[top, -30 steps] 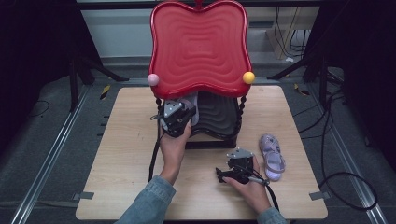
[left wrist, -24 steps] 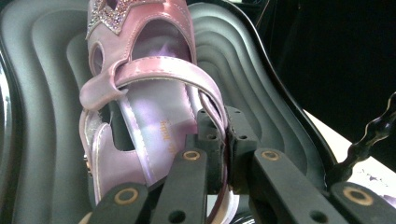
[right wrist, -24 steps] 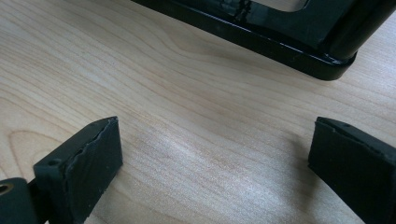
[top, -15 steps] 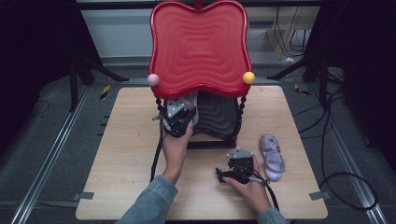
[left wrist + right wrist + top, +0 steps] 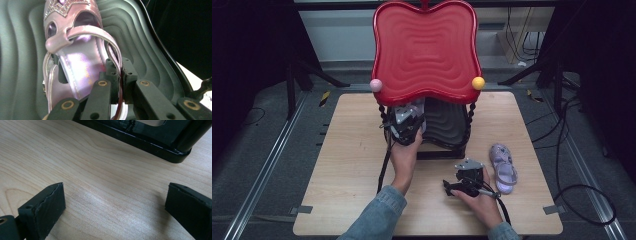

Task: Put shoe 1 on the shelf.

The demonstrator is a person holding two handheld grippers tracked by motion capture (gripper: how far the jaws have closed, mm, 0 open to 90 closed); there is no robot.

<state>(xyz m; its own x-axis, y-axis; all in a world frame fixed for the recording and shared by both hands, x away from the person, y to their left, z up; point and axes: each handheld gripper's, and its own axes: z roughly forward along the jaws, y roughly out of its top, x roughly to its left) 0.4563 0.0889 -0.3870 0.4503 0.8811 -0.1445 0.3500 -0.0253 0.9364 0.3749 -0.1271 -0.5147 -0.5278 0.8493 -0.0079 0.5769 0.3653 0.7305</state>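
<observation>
Two small lilac sandals are sitting in this scene, and the left gripper [image 5: 119,75] is carrying one of them: its black jaws are clamping narrowly on the thin heel strap of the glossy lilac child's sandal with the glittery toe piece [image 5: 75,50], so the shoe is hanging ahead of and beyond the jaws, toe pointing away. Directly behind the shoe, the dark ribbed lower shelf [image 5: 140,32] of the two-tier stand is filling the background, and the sole seems to be lying against or just above its ridges; I cannot tell which. In the high view this left gripper [image 5: 407,122] is reaching under the red wavy-edged plastic top tray [image 5: 424,50], between the black twisted posts [image 5: 469,122]. Moving rightward, the right gripper [image 5: 464,182] is resting low over the pale wooden tabletop [image 5: 352,150], its jaws standing wide apart and holding nothing, with bare wood between its black pads [image 5: 48,205] and the stand's glossy black base bar [image 5: 140,140] ahead of it. Just to that gripper's right, the second lilac sandal [image 5: 503,161] is lying flat on the table. The likely trouble: the grip is on a slim, flexible strap, so the shoe could swing, twist or slip free, and the gripper's body could knock the red tray's underside or a post.
</observation>
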